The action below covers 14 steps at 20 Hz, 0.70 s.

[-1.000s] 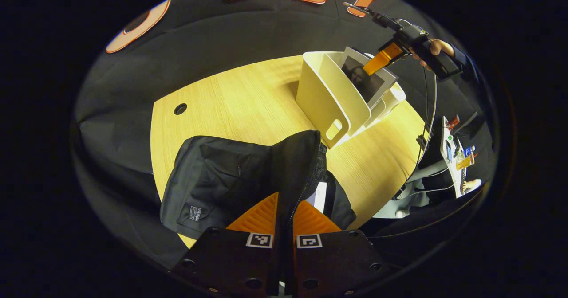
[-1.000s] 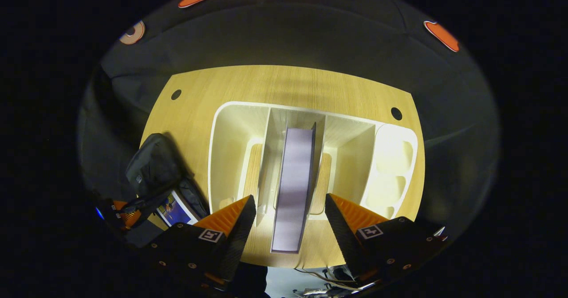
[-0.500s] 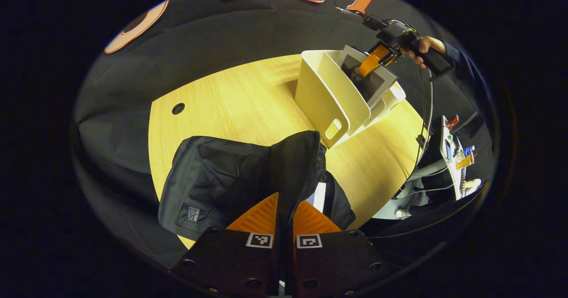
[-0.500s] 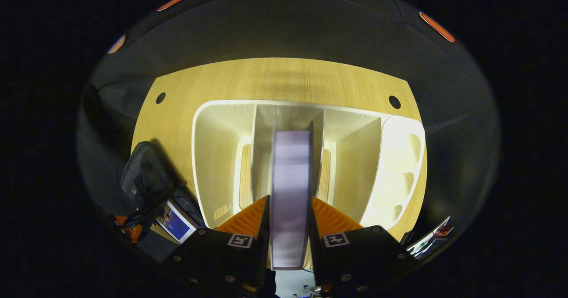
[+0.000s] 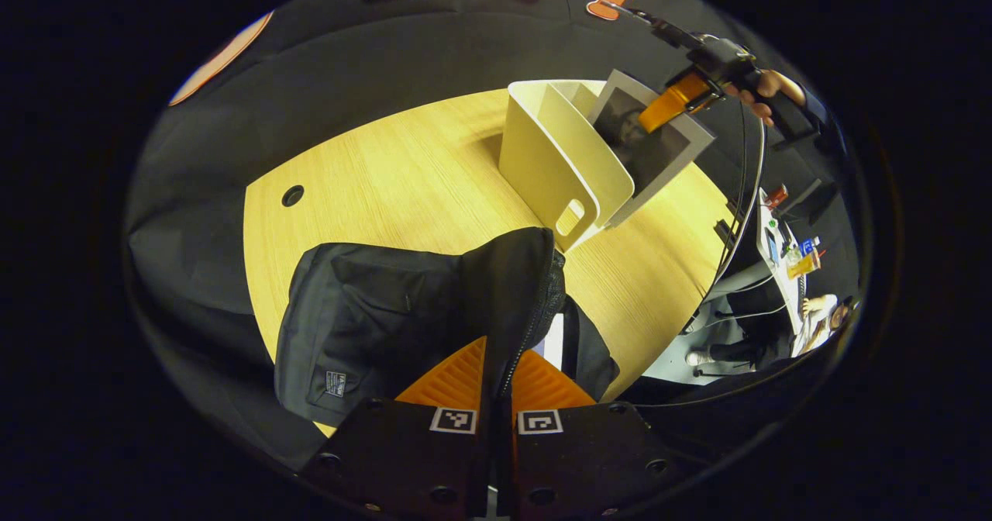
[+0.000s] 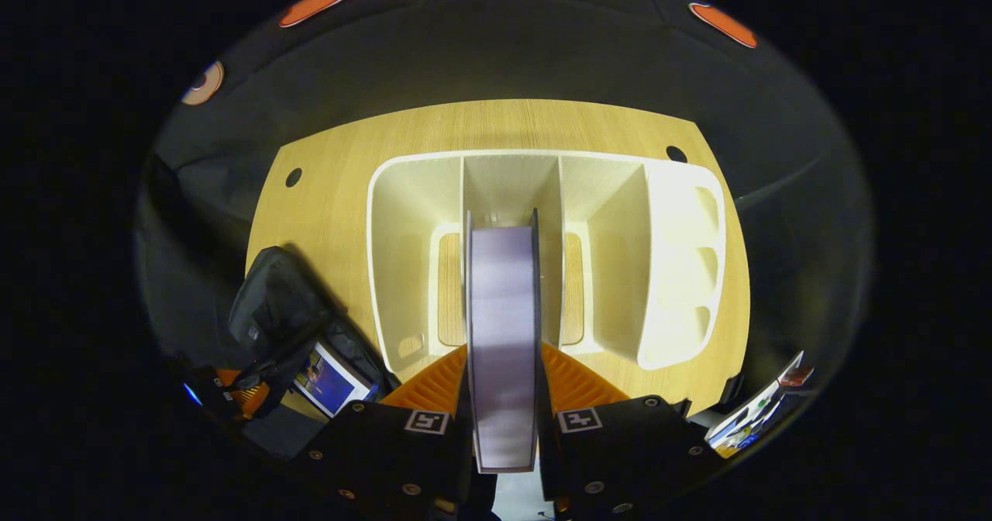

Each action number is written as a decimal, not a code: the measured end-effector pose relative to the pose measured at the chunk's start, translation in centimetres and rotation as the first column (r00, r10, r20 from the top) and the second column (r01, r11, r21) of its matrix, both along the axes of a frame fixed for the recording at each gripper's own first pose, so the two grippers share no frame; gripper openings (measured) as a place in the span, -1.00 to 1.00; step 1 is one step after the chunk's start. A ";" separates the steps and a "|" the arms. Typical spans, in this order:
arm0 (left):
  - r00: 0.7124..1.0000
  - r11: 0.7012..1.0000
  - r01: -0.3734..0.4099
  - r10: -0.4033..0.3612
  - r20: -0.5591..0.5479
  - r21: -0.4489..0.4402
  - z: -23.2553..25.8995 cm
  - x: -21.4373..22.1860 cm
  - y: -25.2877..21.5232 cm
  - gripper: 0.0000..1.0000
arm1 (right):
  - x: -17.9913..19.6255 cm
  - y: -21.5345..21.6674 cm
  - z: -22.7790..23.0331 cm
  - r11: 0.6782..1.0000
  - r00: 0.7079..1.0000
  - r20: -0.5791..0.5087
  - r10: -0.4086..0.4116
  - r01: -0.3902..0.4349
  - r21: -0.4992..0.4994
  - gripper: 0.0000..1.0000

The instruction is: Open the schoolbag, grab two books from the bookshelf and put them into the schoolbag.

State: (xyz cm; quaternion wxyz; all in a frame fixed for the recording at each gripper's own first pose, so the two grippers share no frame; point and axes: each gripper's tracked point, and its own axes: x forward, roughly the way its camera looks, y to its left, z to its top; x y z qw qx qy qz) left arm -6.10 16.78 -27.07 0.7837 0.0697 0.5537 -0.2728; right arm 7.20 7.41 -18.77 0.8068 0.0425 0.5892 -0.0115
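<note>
Fingers of right gripper point(image 6: 504, 397) clamped flat on both covers of second book point(image 6: 502, 327), page edge up and toward lens, long axis running straight out along the fingers. Lower end just inside middle slot of bookshelf point(image 6: 542, 257), or just above it; cannot tell which. Slots either side bare, wood of table point(image 6: 333, 188) visible through floor cut-outs.

Down-left of that grip, well apart from the shelf: schoolbag point(image 6: 279, 312) lying on table, mouth held wide, first book point(image 6: 329, 377) with bright cover already inside. Left gripper point(image 6: 240, 393) pinching the bag's rim there.

Left gripper view, near end: left gripper point(image 5: 496, 374) closed tight on zippered edge of schoolbag point(image 5: 403, 319), flap lifted toward lens, pale corner of first book point(image 5: 553, 341) showing in the gap to the right of the flap. Opening facing up and toward the shelf side.

Farther out across table point(image 5: 372, 172): bookshelf point(image 5: 554, 168) standing upright, second book point(image 5: 651, 145) tilted up and out of it toward the right, gripped at its upper edge by right gripper point(image 5: 670, 102), hand point(image 5: 767, 85) behind.

Judgement: bag lies to the left of the held book, nearer the body; long axis needs swinging down into the mouth, beside the first book. Right hand carrying, left only propping. Risk: corner catching zipper rim if flap sags.
</note>
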 end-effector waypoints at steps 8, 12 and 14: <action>0.998 0.997 0.066 -0.066 -0.006 -0.026 -0.1 0.1 -0.1 -0.89 | -7.0 1.2 2.1 0.997 0.995 0.066 -0.069 0.067 0.039 -0.31; 0.995 0.995 0.098 -0.098 0.000 -0.018 0.1 0.6 -0.3 -0.89 | -10.1 1.5 2.4 0.991 0.989 0.083 -0.124 0.118 0.068 -0.30; 0.995 0.994 0.105 -0.105 0.004 -0.017 0.1 0.7 -0.3 -0.89 | -11.4 1.5 2.8 0.987 0.985 0.097 -0.146 0.138 0.084 -0.31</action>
